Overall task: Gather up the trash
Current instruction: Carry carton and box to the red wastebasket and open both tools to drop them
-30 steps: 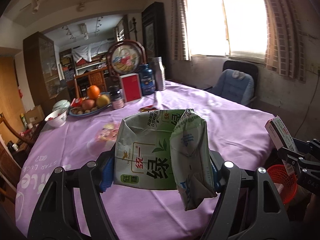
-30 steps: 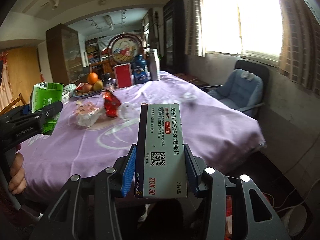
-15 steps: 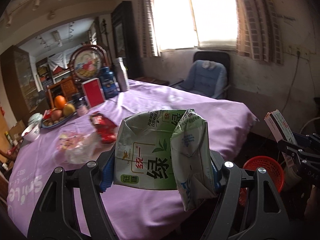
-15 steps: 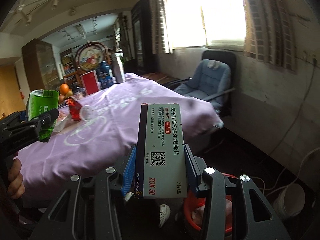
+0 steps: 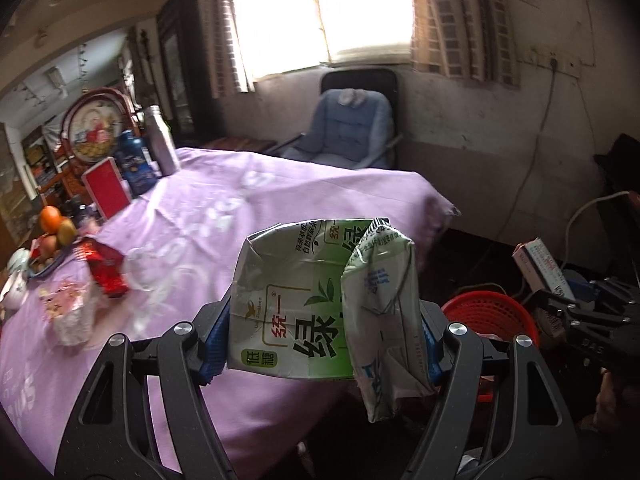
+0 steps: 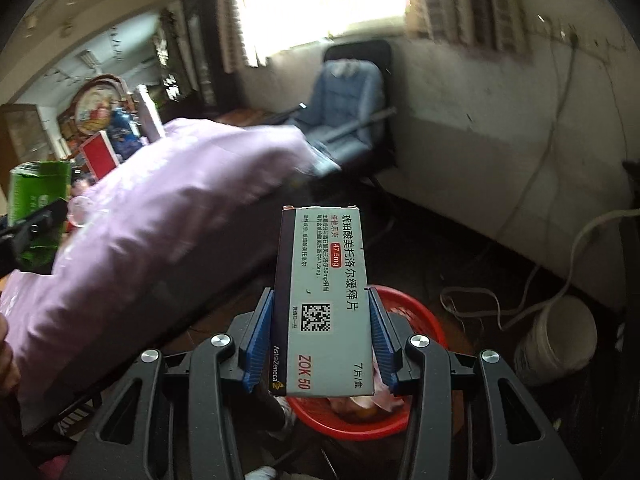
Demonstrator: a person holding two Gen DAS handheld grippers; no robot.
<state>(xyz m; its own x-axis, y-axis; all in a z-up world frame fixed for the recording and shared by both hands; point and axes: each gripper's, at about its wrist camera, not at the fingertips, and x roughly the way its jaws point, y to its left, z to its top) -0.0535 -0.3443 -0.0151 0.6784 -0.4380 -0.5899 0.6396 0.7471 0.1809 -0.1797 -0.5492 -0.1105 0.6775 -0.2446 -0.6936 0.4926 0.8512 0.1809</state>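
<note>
Currently both claws carry trash toward the red basket [image 6: 362,420] on the floor, lower centre of the right wrist view. Left claw [image 5: 320,344]: jaws set wide, pads pressed on both sides of a crumpled green tea carton [image 5: 304,304], which fills the centre of its frame. Right claw [image 6: 320,344]: jaws at a narrower set, clamped on the long edges of a white medicine box [image 6: 326,304], held upright.

Step in hand, as judged: bring each item over the basket mouth, then let go. The medicine box already sits above the basket rim in the right view; lowering it a little more before release should keep it from bouncing off the rim. In the left view the basket [image 5: 492,312] shows only at right, partly hidden behind the carton, so the left claw likely needs to travel further that way. Release one at a time to avoid the claws colliding.

Containers: the red basket holds some pale, pinkish crumpled material; exact contents unclear. A white bucket [image 6: 556,340] stands lower right, interior not visible. On the tabletop [image 5: 224,216], a fruit dish [image 5: 50,236] at left holds an orange and other fruit.
</note>
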